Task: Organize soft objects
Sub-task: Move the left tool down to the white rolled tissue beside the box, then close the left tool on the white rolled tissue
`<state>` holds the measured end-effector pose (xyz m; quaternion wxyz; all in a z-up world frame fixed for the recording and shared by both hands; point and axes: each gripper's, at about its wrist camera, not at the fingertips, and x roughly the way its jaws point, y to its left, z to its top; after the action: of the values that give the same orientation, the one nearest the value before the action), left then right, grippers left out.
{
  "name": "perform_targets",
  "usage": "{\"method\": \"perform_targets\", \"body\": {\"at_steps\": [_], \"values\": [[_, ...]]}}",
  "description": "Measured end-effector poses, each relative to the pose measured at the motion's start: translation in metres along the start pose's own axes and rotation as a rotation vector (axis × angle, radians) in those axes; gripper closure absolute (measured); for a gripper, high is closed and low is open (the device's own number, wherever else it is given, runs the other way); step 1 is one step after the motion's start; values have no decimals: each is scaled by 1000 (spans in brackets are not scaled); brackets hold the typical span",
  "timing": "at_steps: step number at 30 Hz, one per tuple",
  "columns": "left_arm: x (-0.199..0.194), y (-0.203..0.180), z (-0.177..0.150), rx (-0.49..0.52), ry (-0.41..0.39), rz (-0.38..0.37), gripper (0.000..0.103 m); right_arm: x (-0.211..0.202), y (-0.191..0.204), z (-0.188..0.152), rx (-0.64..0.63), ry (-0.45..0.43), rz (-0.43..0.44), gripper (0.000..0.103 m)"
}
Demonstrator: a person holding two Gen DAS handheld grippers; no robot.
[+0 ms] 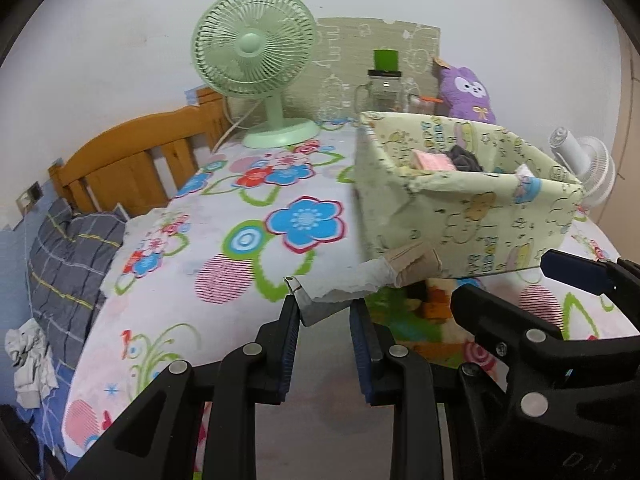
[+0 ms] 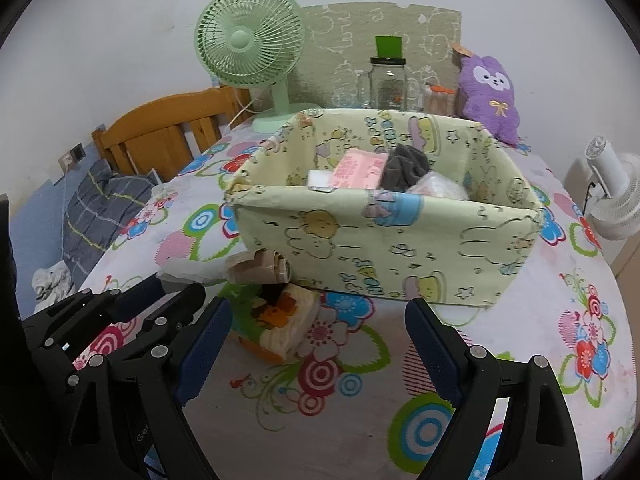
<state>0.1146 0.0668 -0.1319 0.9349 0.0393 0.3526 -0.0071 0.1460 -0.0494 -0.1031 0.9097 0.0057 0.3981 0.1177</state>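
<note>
My left gripper (image 1: 324, 312) is shut on the edge of a white torn wrapper (image 1: 340, 290) that ends in a beige roll (image 1: 416, 266). It holds the wrapper just above the floral sheet, by the near left corner of the pale yellow cartoon-print box (image 1: 480, 220). From the right wrist, the same wrapper (image 2: 188, 272) and roll (image 2: 256, 268) hang at the box's (image 2: 360, 248) front corner. A folded bear-print towel (image 2: 276, 320) lies on the sheet under them. My right gripper (image 2: 320, 344) stands wide open, nothing in it, in front of the box. Inside the box lie a pink pack (image 2: 360, 172) and a grey cloth (image 2: 404, 166).
At the back stand a green desk fan (image 2: 248, 44), a glass jar (image 2: 388, 84) with a green lid and a purple plush (image 2: 490, 92). A white fan (image 2: 612, 192) stands off the right edge. A wooden headboard (image 1: 132, 152) and a grey checked quilt (image 1: 68, 256) lie to the left.
</note>
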Motion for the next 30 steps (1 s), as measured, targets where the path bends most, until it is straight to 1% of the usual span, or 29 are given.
{"method": "perform_targets", "body": {"at_steps": [6, 14, 19, 23, 25, 28, 30], "values": [[4, 15, -1, -14, 6, 35, 78, 11, 14, 2, -12, 17, 34, 13], [18, 29, -8, -18, 30, 68, 78, 34, 29, 4, -20, 60, 45, 13], [28, 33, -12, -20, 55, 56, 79, 51, 34, 2, -14, 99, 40, 13], [32, 34, -15, -22, 70, 45, 79, 60, 38, 1, -16, 112, 27, 13], [35, 37, -15, -31, 81, 38, 76, 63, 38, 1, -19, 116, 24, 13], [37, 40, -15, -39, 86, 44, 67, 66, 38, 2, -17, 118, 17, 13], [38, 39, -15, -31, 88, 34, 60, 65, 38, 1, -18, 115, 19, 16]]}}
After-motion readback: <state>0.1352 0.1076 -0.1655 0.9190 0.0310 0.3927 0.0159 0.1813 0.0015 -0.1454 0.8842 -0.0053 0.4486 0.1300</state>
